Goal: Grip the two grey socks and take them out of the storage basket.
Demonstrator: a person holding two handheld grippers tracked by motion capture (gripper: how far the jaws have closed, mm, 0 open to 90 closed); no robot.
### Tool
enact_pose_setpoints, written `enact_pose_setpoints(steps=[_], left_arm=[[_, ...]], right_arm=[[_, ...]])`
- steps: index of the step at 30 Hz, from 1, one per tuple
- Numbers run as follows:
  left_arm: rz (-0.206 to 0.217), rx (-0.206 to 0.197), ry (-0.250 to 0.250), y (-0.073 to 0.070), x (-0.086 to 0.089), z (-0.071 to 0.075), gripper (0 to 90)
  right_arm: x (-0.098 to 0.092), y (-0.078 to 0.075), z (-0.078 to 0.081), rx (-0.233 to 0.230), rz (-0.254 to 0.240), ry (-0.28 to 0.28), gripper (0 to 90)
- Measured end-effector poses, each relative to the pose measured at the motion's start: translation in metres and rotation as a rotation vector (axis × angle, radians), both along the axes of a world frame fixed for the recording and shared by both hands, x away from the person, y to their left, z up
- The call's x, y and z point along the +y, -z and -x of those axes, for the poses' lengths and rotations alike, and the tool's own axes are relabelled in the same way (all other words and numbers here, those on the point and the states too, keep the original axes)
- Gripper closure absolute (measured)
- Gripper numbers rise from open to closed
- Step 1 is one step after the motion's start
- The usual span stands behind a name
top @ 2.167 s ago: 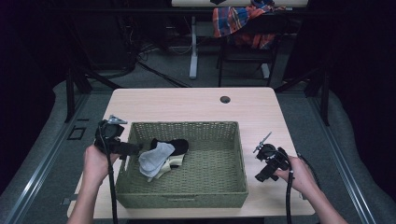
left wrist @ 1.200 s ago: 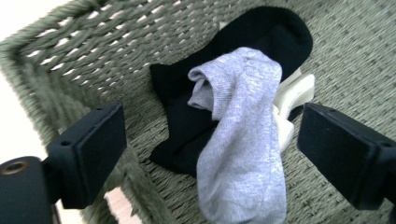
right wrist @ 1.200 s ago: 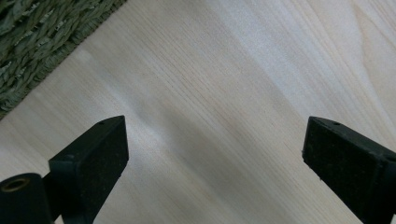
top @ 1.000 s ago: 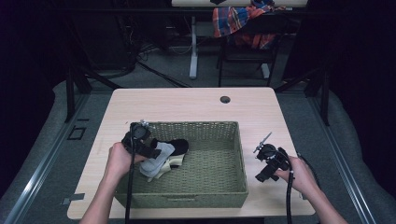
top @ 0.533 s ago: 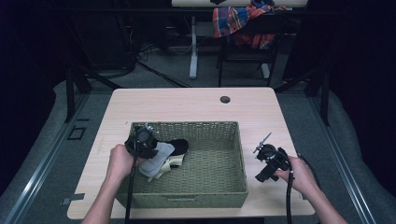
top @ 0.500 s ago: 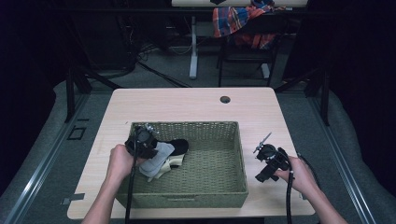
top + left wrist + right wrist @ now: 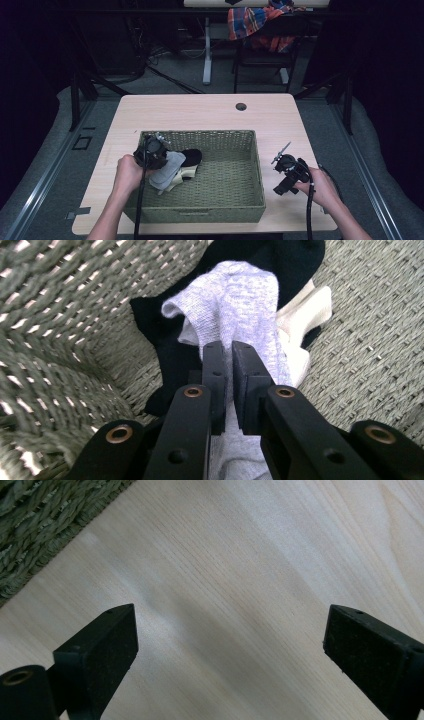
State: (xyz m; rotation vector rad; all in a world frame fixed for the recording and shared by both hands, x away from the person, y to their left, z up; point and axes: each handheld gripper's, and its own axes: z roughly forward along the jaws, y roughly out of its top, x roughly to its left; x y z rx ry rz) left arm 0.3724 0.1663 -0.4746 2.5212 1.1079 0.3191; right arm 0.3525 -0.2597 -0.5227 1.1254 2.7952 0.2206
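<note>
1. Left claw (image 7: 227, 352) down inside the green woven rectangular basket (image 7: 235, 205), at its left end, jaws just closed and now clamped on a fold of the light grey knitted sock (image 7: 235, 305)
2. Thin strip of grey fabric pinched between the two black pads in the left gripper view, more of the grey sock bunched beneath the jaws
3. Grey sock (image 7: 167, 169) lying on top of a black sock (image 7: 190, 156) and a cream-white sock (image 7: 181, 176), all three heaped together near the basket's left wall
4. Black sock (image 7: 170, 365) spread under the grey one, touching the basket's woven floor; cream-white sock (image 7: 305, 315) sticking out on the far side
5. Left hand (image 7: 127, 172) wrapped around the left claw (image 7: 159, 152) just over the basket's left rim
6. Right claw (image 7: 227, 630) held over the bare pale wooden surface (image 7: 240, 555), jaws wide apart, nothing between them
7. Right hand (image 7: 322, 187) with the right claw (image 7: 282, 172) just beside the basket's right wall, well apart from the socks
8. Corner of the basket (image 7: 35, 525) at the upper left of the right gripper view
9. Small dark round hole (image 7: 241, 106) in the surface (image 7: 200, 112) beyond the basket
</note>
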Motion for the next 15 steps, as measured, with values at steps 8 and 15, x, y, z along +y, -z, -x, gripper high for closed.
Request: enact_pose_setpoints(steps=[8,15], left_arm=[[0.035,-0.017,-0.007,-0.011,0.006,0.003,85.5],[0.057,-0.031,-0.009,-0.019,0.01,0.008,85.4]], right_arm=[[0.0,0.0,0.0,0.001,-0.011,0.003,6.9],[0.0,-0.002,0.0,0.003,0.011,-0.011,6.9]])
